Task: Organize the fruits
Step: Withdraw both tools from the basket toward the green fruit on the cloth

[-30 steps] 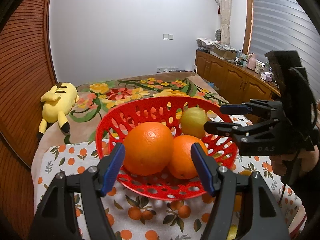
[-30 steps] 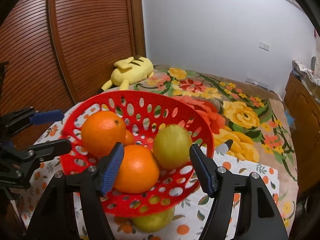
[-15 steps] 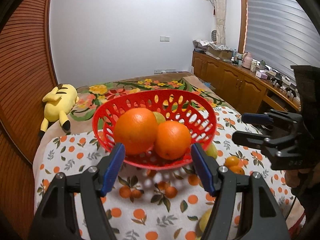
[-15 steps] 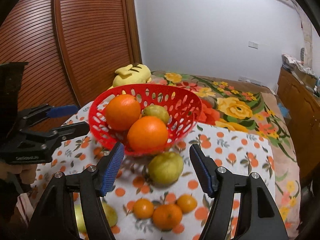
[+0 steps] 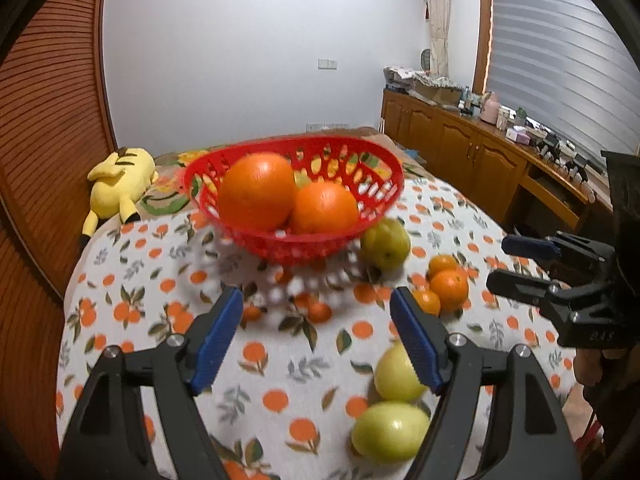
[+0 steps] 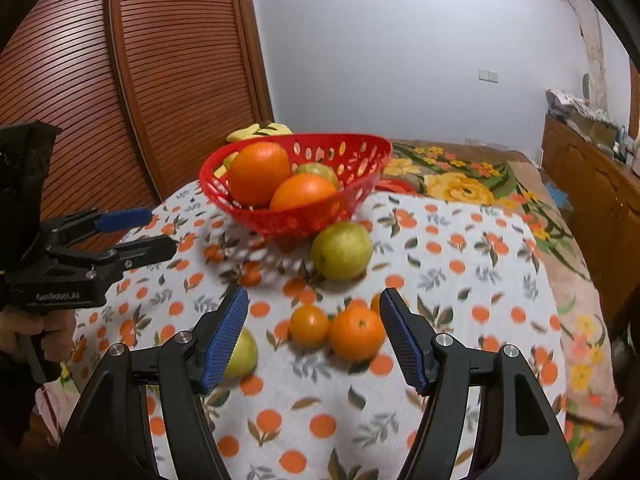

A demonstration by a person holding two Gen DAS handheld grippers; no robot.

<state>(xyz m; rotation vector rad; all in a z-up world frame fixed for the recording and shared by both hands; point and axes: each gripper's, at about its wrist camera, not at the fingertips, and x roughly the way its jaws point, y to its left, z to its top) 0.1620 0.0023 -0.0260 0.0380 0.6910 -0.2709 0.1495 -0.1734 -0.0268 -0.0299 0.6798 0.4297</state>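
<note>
A red slotted basket stands on the orange-print tablecloth and holds two big oranges and a green pear. Loose on the cloth lie a pear beside the basket, two more pears, and small oranges. My left gripper hovers back from the basket, its jaws opening with nothing between them. My right gripper is open above the small oranges, not touching them. Each gripper shows in the other view.
A yellow plush toy lies behind the basket on a floral blanket. Brown louvred doors run along the left. A wooden cabinet with clutter stands at the right wall. The tablecloth falls away at its edges.
Both grippers have drawn back from the basket, which now sits farther off. The loose pears and small oranges have come into view. The left jaws stand wider.
</note>
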